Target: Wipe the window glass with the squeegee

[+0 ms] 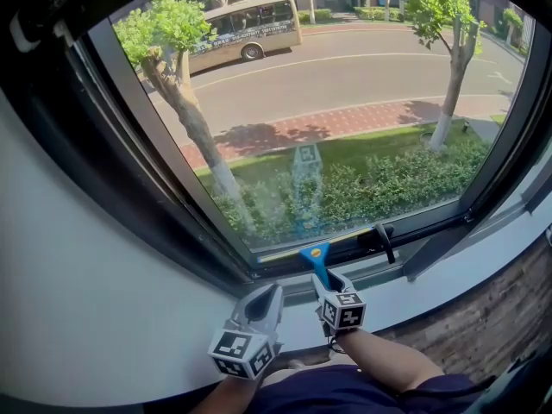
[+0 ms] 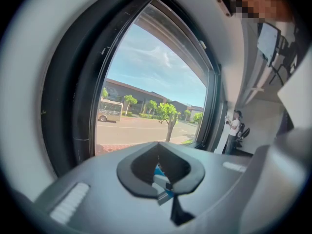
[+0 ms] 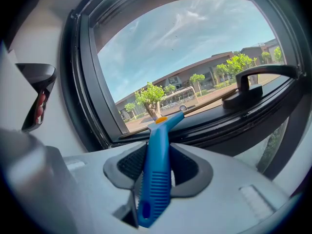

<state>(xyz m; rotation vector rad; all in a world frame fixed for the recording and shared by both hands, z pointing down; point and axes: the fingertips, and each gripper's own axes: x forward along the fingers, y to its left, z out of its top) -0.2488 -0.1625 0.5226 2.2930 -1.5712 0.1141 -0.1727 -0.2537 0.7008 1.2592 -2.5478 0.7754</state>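
Note:
The squeegee has a blue ribbed handle and an orange spot near its head. The head rests at the bottom edge of the window glass. My right gripper is shut on the handle just below the frame, and the right gripper view shows the handle standing between the pads of my right gripper. My left gripper sits beside it to the left over the white sill, shut with nothing held. In the left gripper view my left gripper points along the glass.
A black window handle sticks out of the lower frame right of the squeegee, and shows as the window handle in the right gripper view. The white sill runs left, a brick wall lies right. A person stands far back indoors.

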